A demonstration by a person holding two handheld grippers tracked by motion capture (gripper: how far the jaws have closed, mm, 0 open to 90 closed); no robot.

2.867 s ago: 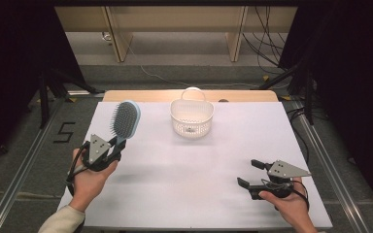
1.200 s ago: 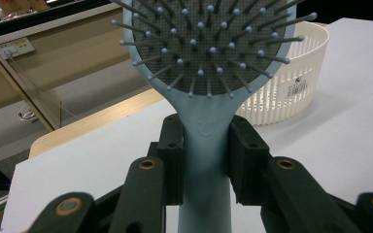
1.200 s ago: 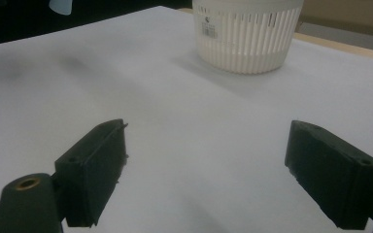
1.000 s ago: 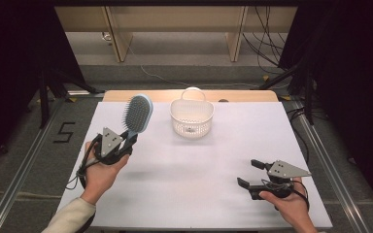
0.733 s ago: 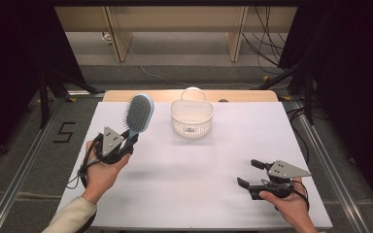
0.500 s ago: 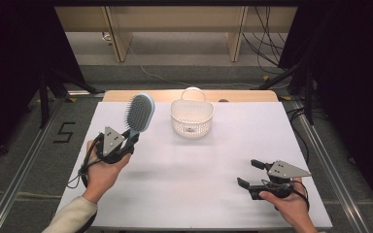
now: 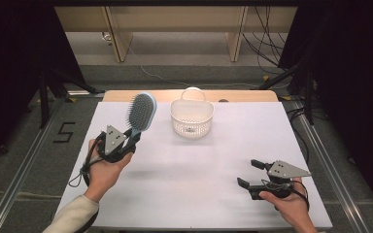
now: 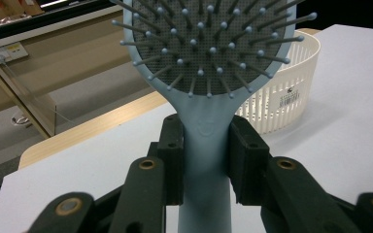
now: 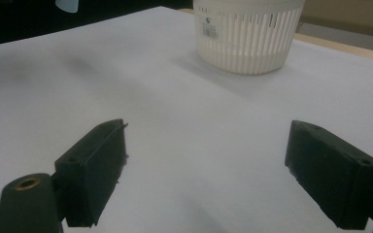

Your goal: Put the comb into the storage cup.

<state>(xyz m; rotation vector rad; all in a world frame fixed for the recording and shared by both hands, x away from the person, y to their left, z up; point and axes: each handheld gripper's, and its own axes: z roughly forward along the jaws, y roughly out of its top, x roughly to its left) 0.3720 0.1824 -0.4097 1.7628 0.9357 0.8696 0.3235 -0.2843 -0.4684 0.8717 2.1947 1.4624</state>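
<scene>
The left gripper (image 7: 132,137), clamped on the hairbrush (image 7: 141,112) handle, has carried it closer to the basket (image 7: 192,118), now at its 3 o'clock; right gripper (image 7: 250,173) rests open.

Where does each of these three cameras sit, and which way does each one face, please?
High view: above the person's side, looking forward and down on the table; both forearms, left gripper with the hairbrush, right gripper.
Left gripper view: on the left gripper, looking along jaws clamped on the hairbrush handle.
Right gripper view: on the right gripper, low over the table, open jaws.
Shared: the white basket appears in all three.
</scene>
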